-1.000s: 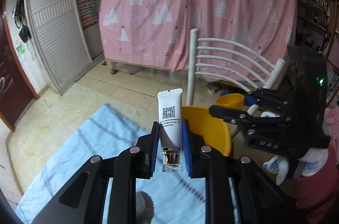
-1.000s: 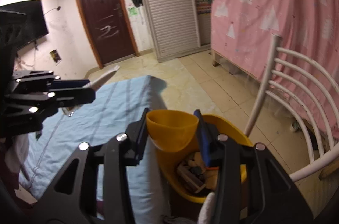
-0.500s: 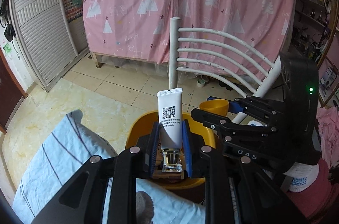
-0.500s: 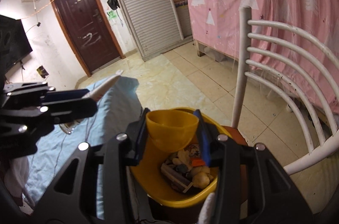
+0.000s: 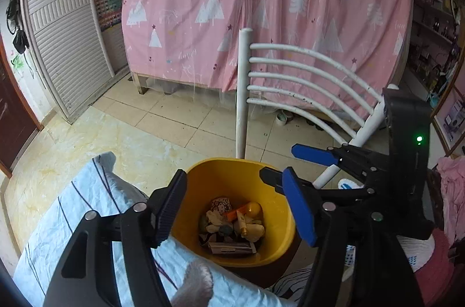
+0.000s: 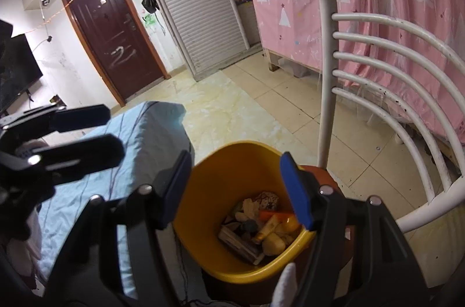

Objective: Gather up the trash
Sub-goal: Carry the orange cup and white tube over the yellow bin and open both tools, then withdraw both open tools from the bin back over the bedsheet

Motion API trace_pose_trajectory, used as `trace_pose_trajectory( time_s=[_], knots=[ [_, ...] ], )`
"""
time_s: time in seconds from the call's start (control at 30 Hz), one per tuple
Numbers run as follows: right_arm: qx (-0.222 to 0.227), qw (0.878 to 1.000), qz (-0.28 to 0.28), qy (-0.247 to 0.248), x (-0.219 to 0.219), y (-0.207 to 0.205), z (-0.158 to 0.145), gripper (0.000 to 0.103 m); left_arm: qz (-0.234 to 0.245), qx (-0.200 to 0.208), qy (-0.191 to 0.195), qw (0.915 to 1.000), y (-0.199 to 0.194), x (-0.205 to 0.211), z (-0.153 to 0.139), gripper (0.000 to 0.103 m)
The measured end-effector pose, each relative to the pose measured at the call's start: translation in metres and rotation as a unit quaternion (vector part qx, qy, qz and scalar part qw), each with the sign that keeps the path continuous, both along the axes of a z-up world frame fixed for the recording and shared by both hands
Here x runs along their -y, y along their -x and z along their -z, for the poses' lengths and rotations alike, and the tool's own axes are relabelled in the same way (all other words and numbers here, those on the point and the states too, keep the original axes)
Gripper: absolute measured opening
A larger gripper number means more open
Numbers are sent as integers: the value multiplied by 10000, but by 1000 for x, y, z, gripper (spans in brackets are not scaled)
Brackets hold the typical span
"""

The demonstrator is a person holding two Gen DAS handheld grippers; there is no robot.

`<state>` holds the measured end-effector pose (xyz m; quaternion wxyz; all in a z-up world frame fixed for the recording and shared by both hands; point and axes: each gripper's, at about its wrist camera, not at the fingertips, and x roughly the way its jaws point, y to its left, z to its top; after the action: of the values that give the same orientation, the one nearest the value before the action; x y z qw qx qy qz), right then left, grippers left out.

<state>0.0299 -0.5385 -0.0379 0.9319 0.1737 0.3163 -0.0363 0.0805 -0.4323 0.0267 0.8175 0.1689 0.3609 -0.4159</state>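
1. My left tongs (image 5: 235, 208) fill the bottom of the left view, their base cut off by the frame edge; the jaws stand wide apart and empty over the yellow bin (image 5: 223, 179).
2. My right tongs (image 6: 239, 190) are likewise spread and empty above the same bin (image 6: 221, 176); their lower part is cut off.
3. Inside the bin lies the trash (image 5: 232, 222): a small cream tube (image 5: 242, 225) with its long axis running toward the frame bottom, an orange piece, crumpled wrappers. The finer items are hard to make out.
4. At lower left is a blue striped sheet (image 5: 72, 208).
5. Beyond, at centre right, is a white slatted chair back (image 5: 302, 80); farther, at the top, is a pink curtain (image 5: 261, 2).
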Motion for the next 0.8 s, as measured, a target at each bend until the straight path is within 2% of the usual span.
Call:
trace_pose_trajectory(
  time_s=[0.2,0.3,0.4,0.6,0.8],
  knots=[
    [351,9994,16,14,-17,11,-19,95,-267,244,406,9985,13,-35,-23,74],
    [543,9983,60,198,-32,18,-31,97,-510,410,678,9955,21,-63,-38,79],
    [682,9968,35,409,-48,22,-41,97,-840,757,866,9898,32,-96,-51,85],
    [969,9941,-148,454,-88,29,-55,97,-1665,1385,1019,9709,51,-166,-67,90],
    [1135,9915,-477,429,-136,33,-57,97,-2421,1868,892,9479,77,-233,-64,90]
  ],
)
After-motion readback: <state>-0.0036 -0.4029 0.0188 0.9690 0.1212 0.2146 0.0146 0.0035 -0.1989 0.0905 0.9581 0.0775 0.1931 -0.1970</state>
